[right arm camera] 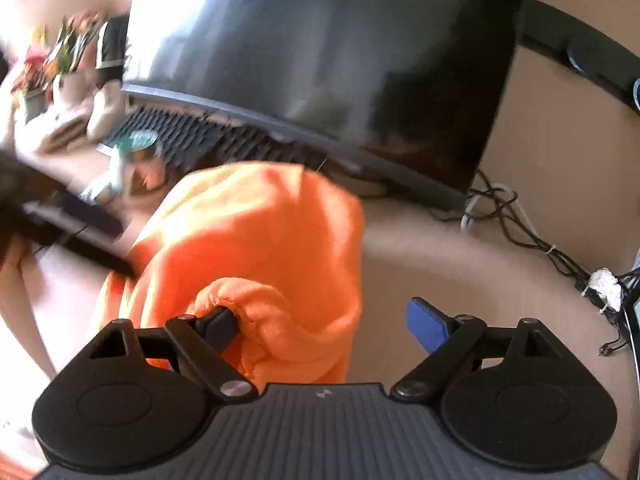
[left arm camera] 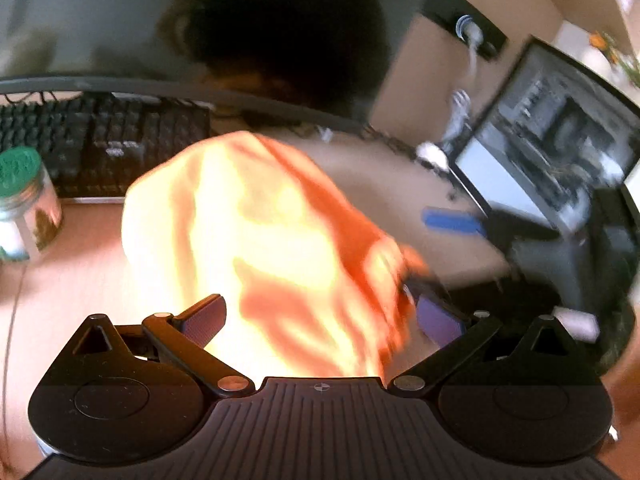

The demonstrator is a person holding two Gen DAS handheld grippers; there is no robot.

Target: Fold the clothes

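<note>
An orange garment (left arm camera: 256, 240) lies bunched on the wooden desk, bright and washed out in the left wrist view. My left gripper (left arm camera: 320, 320) is open, its jaws wide on either side of the cloth's near edge. In the right wrist view the same orange garment (right arm camera: 256, 248) is heaped in front of my right gripper (right arm camera: 324, 324), which is open; a fold of cloth drapes over its left finger (right arm camera: 218, 324). The right gripper also shows in the left wrist view (left arm camera: 456, 224), blurred, at the cloth's right side.
A large dark monitor (right arm camera: 320, 48) stands behind the cloth with a black keyboard (left arm camera: 100, 144) under it. A green-lidded jar (left arm camera: 24, 204) stands at the left. Cables (right arm camera: 516, 220) run at the right. A second screen (left arm camera: 552, 140) is at the far right.
</note>
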